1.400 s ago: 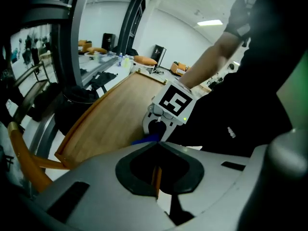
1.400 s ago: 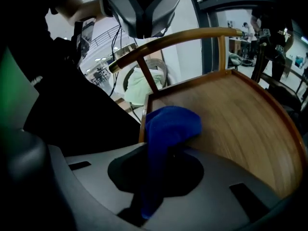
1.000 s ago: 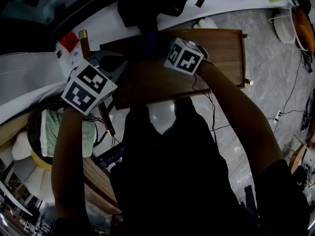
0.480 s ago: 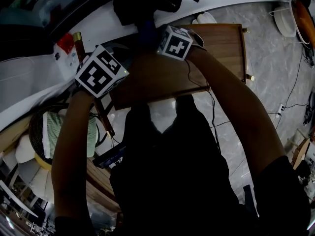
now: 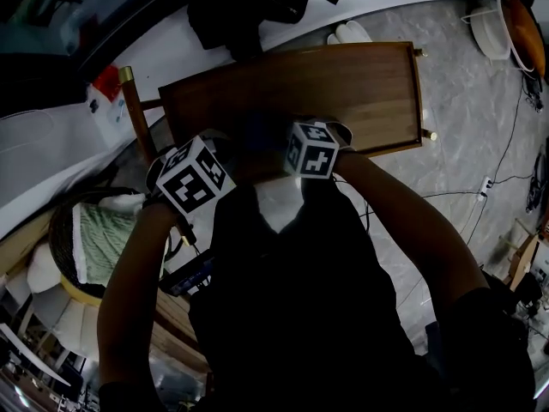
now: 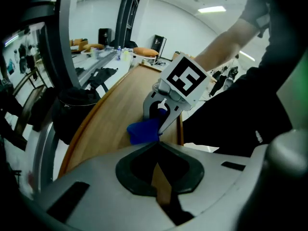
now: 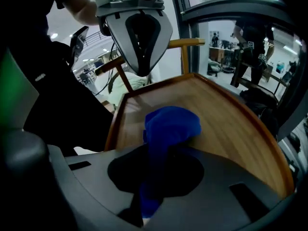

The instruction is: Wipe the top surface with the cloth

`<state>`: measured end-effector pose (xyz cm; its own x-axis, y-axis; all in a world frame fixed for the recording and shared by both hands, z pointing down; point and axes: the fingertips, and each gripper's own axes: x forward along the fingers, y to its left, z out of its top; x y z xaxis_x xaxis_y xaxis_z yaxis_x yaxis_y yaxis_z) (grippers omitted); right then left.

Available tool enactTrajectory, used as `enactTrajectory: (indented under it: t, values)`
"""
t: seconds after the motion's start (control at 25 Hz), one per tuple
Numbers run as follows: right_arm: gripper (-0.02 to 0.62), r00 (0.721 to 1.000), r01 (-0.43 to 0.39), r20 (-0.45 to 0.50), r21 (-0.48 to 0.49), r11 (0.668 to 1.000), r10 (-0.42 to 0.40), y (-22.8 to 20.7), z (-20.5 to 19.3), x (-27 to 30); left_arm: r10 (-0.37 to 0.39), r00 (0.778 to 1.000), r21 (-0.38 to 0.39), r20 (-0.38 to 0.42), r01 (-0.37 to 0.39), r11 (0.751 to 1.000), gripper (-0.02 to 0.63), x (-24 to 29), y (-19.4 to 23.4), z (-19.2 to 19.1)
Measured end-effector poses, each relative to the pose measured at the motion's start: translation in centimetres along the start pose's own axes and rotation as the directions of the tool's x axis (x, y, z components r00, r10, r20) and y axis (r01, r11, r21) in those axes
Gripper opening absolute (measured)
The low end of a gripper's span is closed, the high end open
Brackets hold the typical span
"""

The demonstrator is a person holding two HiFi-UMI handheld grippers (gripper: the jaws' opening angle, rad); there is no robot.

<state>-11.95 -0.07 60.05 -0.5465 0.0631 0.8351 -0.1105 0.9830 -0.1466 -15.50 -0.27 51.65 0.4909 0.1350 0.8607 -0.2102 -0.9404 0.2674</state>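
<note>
The wooden table top (image 5: 360, 84) lies ahead of me. My right gripper (image 7: 163, 148) is shut on a blue cloth (image 7: 171, 124), whose bunched end rests on the wood near the table's near edge. In the left gripper view the same cloth (image 6: 143, 131) hangs from the right gripper (image 6: 156, 126) onto the top. My left gripper (image 6: 155, 146) is shut with nothing in it and hovers over the near left part of the table, pointing at the right one. In the head view both marker cubes (image 5: 196, 174) (image 5: 313, 148) sit at the near edge and hide the jaws.
A wooden chair frame (image 5: 137, 110) stands against the table's left end. A round basket with a green striped cloth (image 5: 103, 239) sits lower left. A dark bag (image 5: 249, 7) lies on the white counter beyond. Cables (image 5: 515, 161) run over the marble floor at right.
Both grippers first reached toward the far side of the table, then drew back to the near edge. The blue cloth came back across the wood with the right gripper.
</note>
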Motion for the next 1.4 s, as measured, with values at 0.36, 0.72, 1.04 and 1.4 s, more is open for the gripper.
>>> enactTrajectory:
  t: [0.36, 0.72, 1.04, 1.4]
  values:
    - [0.063, 0.986, -0.168, -0.014, 0.020, 0.986, 0.168, 6.9, -2.2, 0.0, -0.163, 0.985, 0.110, -0.049, 0.167, 0.980, 0.009, 1.3, -6.4, 0.0]
    - [0.063, 0.981, 0.070, 0.182, 0.013, 0.997, -0.071, -5.7, 2.5, -6.8, 0.095, 0.988, 0.079, 0.119, -0.104, 0.991, 0.009, -3.4, 4.0, 6.2]
    - [0.063, 0.977, 0.210, 0.038, -0.045, 0.977, -0.208, -17.6, -1.1, -7.2, 0.237, 0.961, 0.031, 0.146, -0.244, 0.969, 0.009, -2.5, 11.9, 10.7]
    - [0.063, 0.992, 0.122, -0.015, -0.086, 0.989, -0.123, -14.2, -3.0, -5.8, 0.187, 0.974, 0.015, 0.126, -0.191, 0.982, 0.009, -0.5, 10.2, 10.4]
